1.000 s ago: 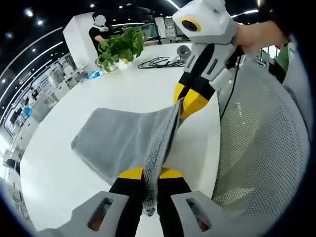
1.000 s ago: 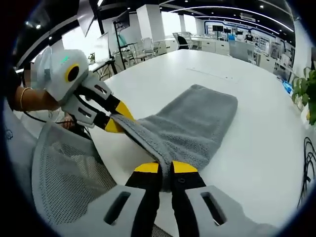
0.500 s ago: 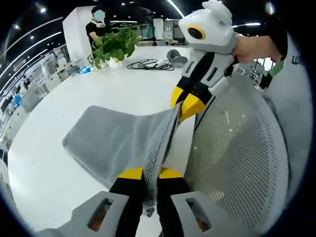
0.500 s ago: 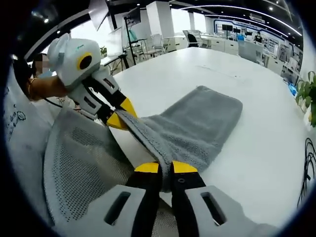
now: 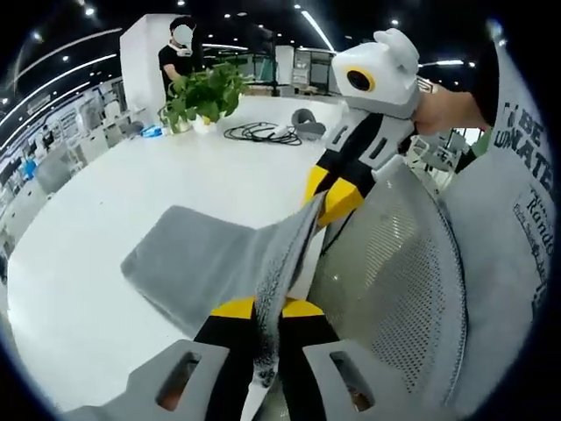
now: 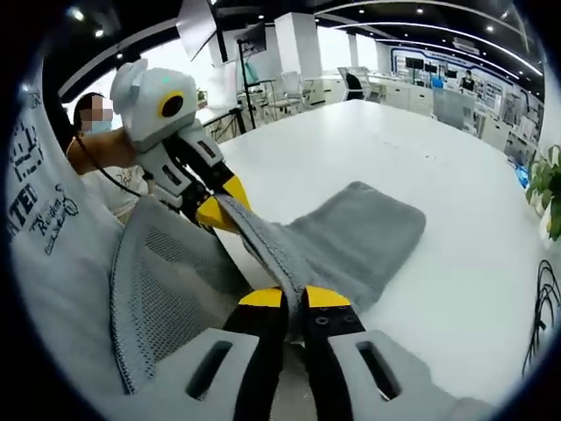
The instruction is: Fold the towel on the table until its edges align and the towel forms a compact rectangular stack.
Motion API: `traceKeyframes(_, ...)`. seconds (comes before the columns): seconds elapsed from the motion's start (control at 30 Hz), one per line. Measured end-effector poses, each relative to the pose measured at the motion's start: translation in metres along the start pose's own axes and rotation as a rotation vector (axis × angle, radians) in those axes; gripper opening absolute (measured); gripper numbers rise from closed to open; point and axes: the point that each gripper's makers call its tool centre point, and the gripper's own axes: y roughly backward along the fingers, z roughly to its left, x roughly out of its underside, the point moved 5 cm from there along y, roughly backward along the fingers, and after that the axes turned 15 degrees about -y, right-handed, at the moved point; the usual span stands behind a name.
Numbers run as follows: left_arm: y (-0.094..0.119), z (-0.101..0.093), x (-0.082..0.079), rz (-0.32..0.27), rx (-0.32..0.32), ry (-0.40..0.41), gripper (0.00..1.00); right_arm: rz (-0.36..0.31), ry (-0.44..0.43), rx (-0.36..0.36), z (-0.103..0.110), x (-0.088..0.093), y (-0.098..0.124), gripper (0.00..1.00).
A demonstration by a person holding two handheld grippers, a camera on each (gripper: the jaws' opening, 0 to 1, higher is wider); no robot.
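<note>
Spreading across the white table [image 5: 105,202], the grey towel [image 5: 202,259] rests on its far end while its near edge is lifted taut over a mesh chair [image 5: 394,281]. The left gripper [image 5: 267,309] and right gripper [image 6: 294,298] each clamp a near corner, seemingly to carry that edge forward into a fold.

The left gripper [image 5: 267,309] and right gripper [image 6: 294,298] each have black jaws tipped yellow, on grey slotted mounts. Their bodies are white with yellow-ringed round lenses. The person wears a white shirt [image 5: 526,219] with dark lettering.
</note>
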Motion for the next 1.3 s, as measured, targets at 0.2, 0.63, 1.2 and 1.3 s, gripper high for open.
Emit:
traceKeyframes(0.2, 0.01, 0.015, -0.014, -0.013, -0.046, -0.045, 0.08, -0.069, 0.007, -0.017, 0.0, -0.015, 0.005, 0.04)
traceKeyframes(0.63, 0.013, 0.045, -0.027, -0.062, -0.052, -0.041, 0.08, -0.118, -0.015, -0.022, -0.015, -0.05, 0.009, 0.04)
traceKeyframes(1.2, 0.002, 0.084, -0.035, -0.127, -0.033, 0.016, 0.08, -0.142, -0.13, -0.052, -0.038, -0.083, -0.003, 0.04)
traceKeyframes(1.3, -0.003, 0.091, -0.034, -0.124, -0.028, 0.022, 0.07, -0.143, -0.138, -0.048, -0.043, -0.088, -0.008, 0.04)
